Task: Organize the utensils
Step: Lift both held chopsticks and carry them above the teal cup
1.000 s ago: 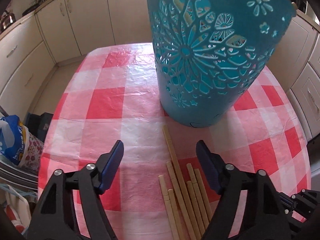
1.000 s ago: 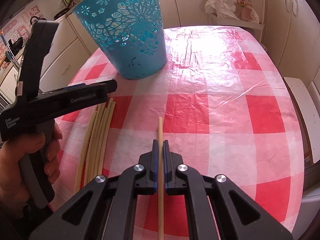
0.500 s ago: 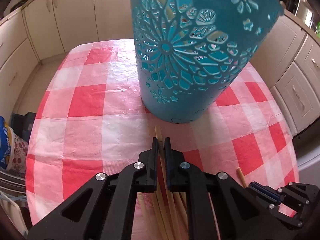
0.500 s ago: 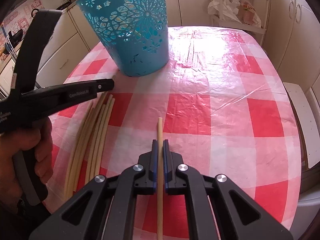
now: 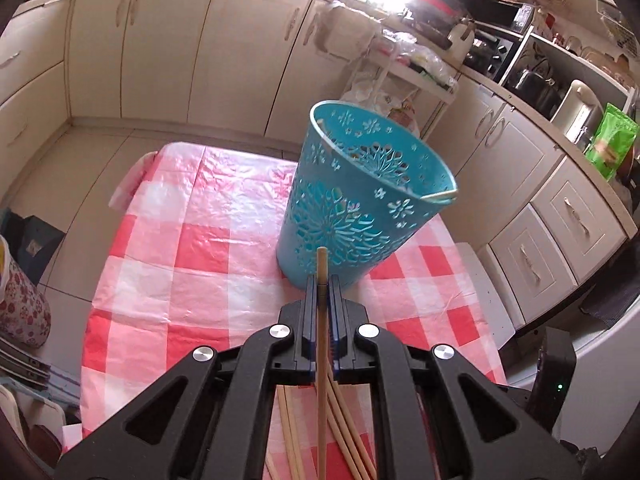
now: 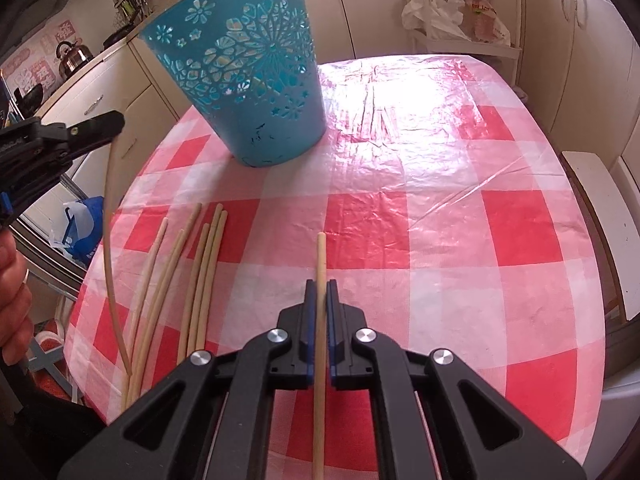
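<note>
Holding one chopstick [image 5: 321,320] clamped in our left claw [image 5: 321,292] and another [image 6: 320,280] in our right claw [image 6: 319,300], we should tip each upright over the blue basket [image 5: 360,216] near the surface's [image 6: 440,220] far edge and release above the rim

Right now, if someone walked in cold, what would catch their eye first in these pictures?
The tall turquoise basket with flower cut-outs, standing at the far end of the red-and-white checked tablecloth. Next, each gripper clamps one chopstick: the left gripper lifts its chopstick above the loose chopsticks on the cloth, the right gripper holds another.
</note>
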Action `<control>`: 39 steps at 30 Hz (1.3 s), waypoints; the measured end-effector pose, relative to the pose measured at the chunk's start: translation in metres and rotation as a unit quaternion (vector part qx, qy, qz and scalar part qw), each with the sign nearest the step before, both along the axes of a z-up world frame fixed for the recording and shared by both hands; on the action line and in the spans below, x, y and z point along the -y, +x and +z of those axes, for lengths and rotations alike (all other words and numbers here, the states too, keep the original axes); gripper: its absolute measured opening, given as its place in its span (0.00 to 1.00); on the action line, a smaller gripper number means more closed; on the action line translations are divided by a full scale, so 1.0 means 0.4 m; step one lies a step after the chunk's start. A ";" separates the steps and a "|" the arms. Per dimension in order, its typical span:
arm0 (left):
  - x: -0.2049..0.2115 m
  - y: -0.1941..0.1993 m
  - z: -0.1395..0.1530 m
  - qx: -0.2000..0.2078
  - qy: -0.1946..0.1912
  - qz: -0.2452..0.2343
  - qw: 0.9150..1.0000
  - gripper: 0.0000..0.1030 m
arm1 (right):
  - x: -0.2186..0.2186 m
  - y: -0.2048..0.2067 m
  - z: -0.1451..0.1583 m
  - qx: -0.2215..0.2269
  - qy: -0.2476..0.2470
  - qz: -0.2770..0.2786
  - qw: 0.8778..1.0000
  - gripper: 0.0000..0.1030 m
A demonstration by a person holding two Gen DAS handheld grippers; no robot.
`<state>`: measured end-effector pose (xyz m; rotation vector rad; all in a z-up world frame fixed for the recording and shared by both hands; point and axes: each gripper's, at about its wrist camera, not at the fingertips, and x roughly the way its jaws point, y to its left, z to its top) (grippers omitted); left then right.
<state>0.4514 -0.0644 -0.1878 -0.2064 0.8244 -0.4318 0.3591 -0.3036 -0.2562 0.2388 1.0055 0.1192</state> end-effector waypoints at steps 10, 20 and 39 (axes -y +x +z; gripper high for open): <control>-0.034 -0.071 0.177 0.129 -0.046 0.011 0.991 0.05 | 0.047 -0.025 0.084 0.073 0.037 -0.042 0.996 0.05; -0.020 -0.114 0.340 0.276 -0.086 0.048 0.956 0.05 | 0.051 -0.070 0.216 0.197 0.063 -0.068 0.976 0.06; -0.011 0.017 0.403 0.350 -0.129 0.137 0.918 0.05 | 0.036 0.158 0.546 0.387 0.106 -0.086 0.912 0.05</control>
